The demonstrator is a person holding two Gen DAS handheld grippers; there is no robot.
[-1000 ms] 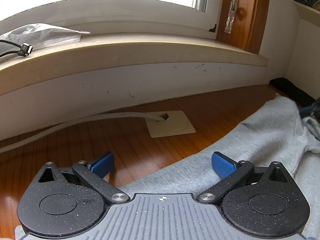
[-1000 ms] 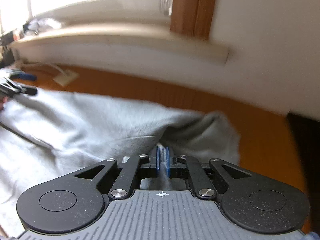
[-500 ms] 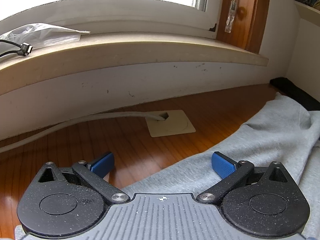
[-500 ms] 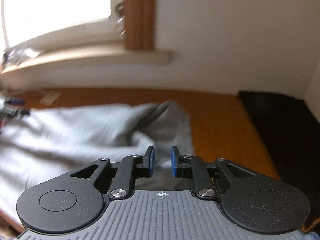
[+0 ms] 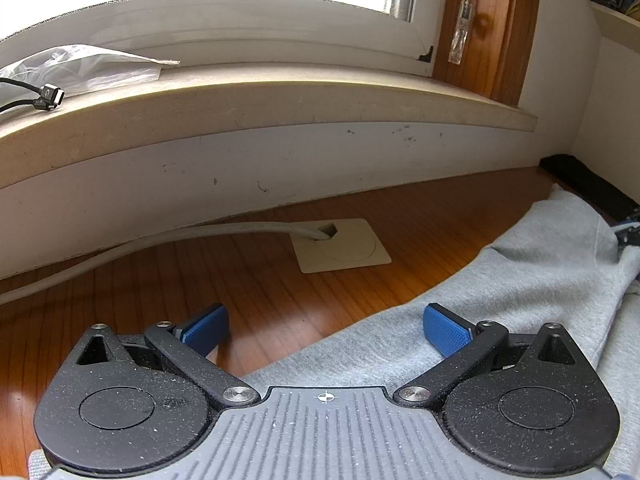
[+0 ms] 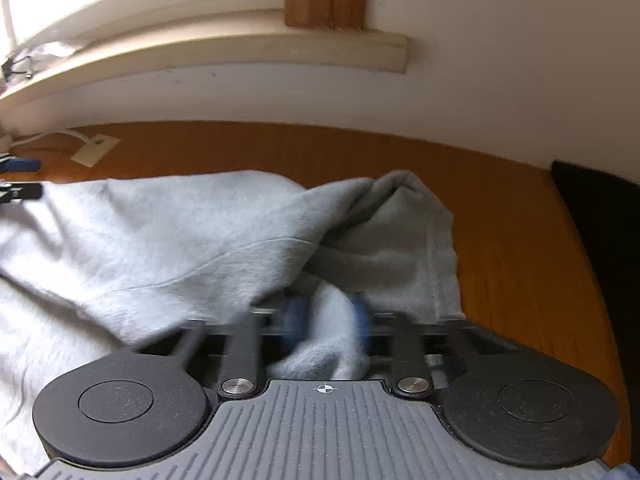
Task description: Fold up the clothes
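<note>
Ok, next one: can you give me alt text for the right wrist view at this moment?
The right gripper is shut on a bunched fold of a grey garment, blurred by motion, its jaws having just been closing on the cloth. The garment spreads leftward over a wooden floor. Behind are a white wall and a window sill.
</note>
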